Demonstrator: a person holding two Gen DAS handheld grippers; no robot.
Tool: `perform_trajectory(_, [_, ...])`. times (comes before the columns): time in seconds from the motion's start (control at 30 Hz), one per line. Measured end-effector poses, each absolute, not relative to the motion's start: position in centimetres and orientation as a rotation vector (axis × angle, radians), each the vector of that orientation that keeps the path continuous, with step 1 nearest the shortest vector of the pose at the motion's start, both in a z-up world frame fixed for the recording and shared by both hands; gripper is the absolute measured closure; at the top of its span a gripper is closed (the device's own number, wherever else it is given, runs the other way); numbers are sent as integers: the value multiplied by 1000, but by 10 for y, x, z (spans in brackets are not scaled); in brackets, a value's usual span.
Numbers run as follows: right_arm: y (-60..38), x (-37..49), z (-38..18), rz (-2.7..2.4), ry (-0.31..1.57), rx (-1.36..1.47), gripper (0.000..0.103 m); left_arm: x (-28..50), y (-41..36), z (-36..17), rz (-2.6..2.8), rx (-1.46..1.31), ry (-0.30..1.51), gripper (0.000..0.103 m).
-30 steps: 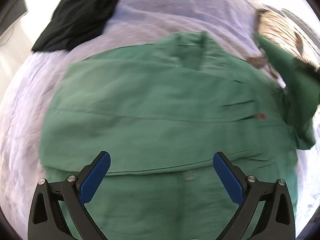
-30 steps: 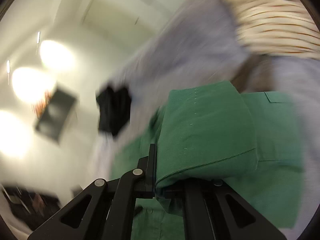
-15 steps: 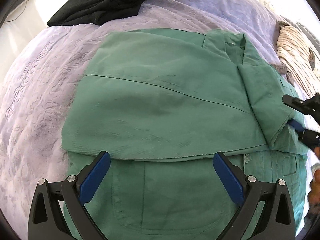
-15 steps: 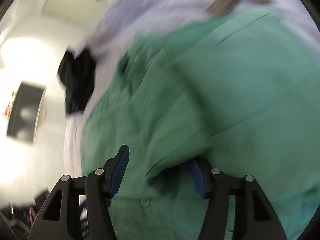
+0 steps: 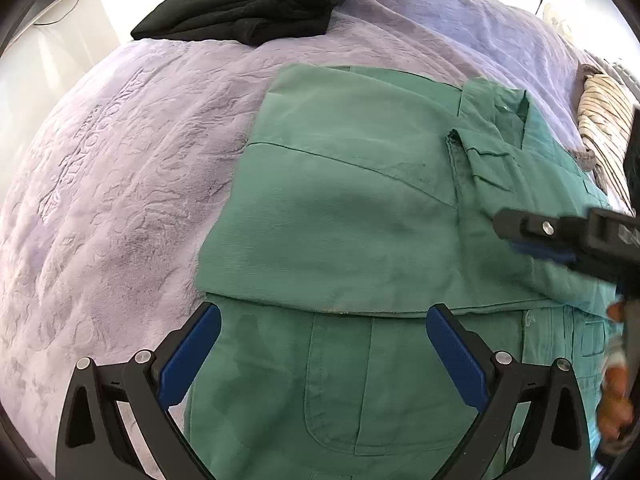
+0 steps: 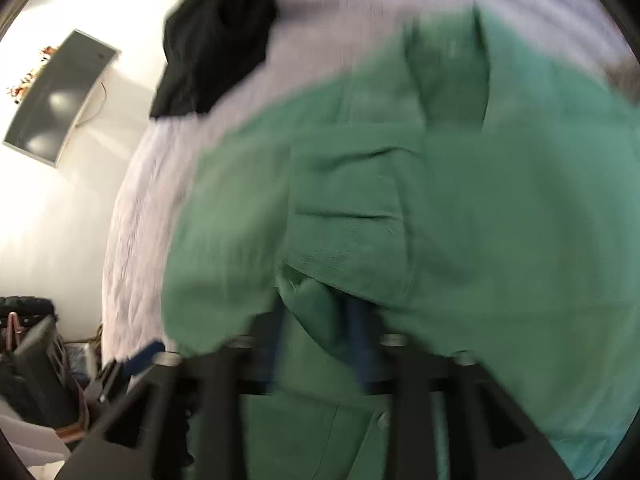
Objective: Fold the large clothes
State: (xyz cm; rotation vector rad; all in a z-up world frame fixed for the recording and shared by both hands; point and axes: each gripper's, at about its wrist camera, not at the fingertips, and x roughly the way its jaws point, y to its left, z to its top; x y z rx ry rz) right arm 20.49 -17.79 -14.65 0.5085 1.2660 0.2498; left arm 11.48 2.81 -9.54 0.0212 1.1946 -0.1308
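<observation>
Lilac bedspread (image 5: 120, 184) bears one green shirt (image 5: 340, 216), one black garment (image 5: 248, 0); both grippers' jaws wide, empty.

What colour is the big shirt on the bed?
The shirt is green, plain with no pattern. It shows best in the left wrist view.

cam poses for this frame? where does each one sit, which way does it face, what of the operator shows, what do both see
Left wrist: sits on the left tool, looks steeply down at the green shirt on the purple blanket; its own open blue fingers show, plus the right tool and a hand at the right edge.
Right wrist: sits on the right tool, tilted down at the shirt's folded sleeve, blurred; its own fingers show, with cloth between them.
Shared: shirt, blanket, black garment.
</observation>
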Motion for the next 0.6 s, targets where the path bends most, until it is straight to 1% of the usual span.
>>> perform_trajectory(0.03, [-180,197,-146,261,1262,534,43,116,26,-94,-139,19,1195,0])
perform_trajectory(0.1, [-191,183,-141,275,1235,584,43,120,17,-94,-173,10,1198,0])
perform_trajectory(0.23, [-245,138,-124,214,1173,691,43,133,-11,-95,-282,-29,1221,0])
perform_trajectory(0.37, [-336,68,-125,12,1128,882,43,143,-48,-95,-336,-28,1232,0])
perform_trajectory(0.5, [-418,-7,-135,-193,973,1167,43,148,-92,-82,-402,53,1183,0])
perform_trajectory(0.6, [-452,-39,-154,-269,842,1370,43,154,-125,-74,-437,125,1157,0])
